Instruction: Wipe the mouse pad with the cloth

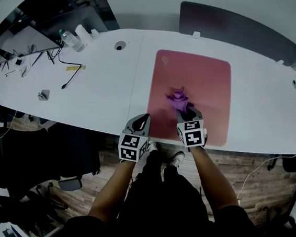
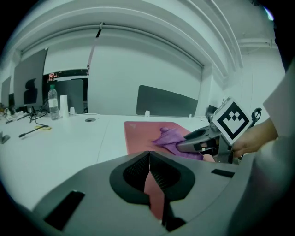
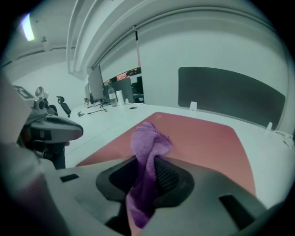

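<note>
A large pink mouse pad (image 1: 193,83) lies on the white desk (image 1: 98,91). A purple cloth (image 1: 177,97) rests bunched on the pad's near half, and my right gripper (image 1: 185,113) is shut on it. In the right gripper view the cloth (image 3: 146,161) hangs between the jaws, over the mouse pad (image 3: 207,143). My left gripper (image 1: 142,124) hovers at the desk's near edge by the pad's left corner, shut with nothing held. The left gripper view has its jaws (image 2: 150,175) closed, with the cloth (image 2: 173,138) and the right gripper (image 2: 200,140) ahead to the right.
A water bottle (image 1: 71,40), cables (image 1: 64,62) and a monitor (image 1: 24,42) crowd the desk's far left. A grommet hole (image 1: 120,45) sits left of the pad. A dark divider panel (image 1: 242,25) runs behind the desk. Office chairs (image 1: 33,156) stand near my legs.
</note>
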Action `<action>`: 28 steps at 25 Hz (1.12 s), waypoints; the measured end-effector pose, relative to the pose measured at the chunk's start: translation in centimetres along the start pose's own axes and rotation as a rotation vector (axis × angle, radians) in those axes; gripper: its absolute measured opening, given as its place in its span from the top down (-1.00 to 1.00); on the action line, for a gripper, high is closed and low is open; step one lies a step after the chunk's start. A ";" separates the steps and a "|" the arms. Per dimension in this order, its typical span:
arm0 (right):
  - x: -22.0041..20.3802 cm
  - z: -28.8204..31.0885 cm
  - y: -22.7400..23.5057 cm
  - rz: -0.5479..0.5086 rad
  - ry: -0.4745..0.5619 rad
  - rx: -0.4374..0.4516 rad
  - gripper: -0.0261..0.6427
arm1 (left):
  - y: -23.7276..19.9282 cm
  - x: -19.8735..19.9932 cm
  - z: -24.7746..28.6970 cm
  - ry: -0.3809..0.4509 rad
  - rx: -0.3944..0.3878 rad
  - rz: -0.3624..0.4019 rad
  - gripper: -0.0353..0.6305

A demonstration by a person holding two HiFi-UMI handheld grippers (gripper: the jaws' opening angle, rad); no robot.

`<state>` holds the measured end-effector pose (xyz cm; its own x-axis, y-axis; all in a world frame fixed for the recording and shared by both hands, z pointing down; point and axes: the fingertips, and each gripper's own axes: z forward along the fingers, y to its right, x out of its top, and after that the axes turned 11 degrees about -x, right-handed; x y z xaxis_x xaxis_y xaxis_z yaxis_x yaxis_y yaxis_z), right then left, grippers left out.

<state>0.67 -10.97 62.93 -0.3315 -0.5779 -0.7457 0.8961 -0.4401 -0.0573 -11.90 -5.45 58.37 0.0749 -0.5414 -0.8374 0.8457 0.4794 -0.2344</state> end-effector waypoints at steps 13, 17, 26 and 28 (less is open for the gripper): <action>0.9 -1.1 -10.9 -0.014 -0.045 0.198 0.60 | -1.3 -2.4 -3.6 0.001 0.078 -0.045 0.83; -0.1 -1.0 -13.5 -0.018 -0.079 0.242 0.59 | -1.4 -2.4 -4.6 0.012 0.091 -0.056 0.83; -1.4 0.2 -14.6 -0.016 -0.123 0.267 0.59 | -1.3 -3.3 -5.1 0.007 0.114 -0.064 0.83; -1.6 0.3 -13.9 0.007 -0.128 0.235 0.60 | -1.0 -3.6 -5.0 -0.002 0.110 -0.063 0.83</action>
<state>-11.32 -4.16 65.11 -0.3737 -0.6569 -0.6549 0.8103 -0.5748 0.1142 -15.68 -0.53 59.11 0.0206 -0.5696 -0.8217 0.9016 0.3658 -0.2310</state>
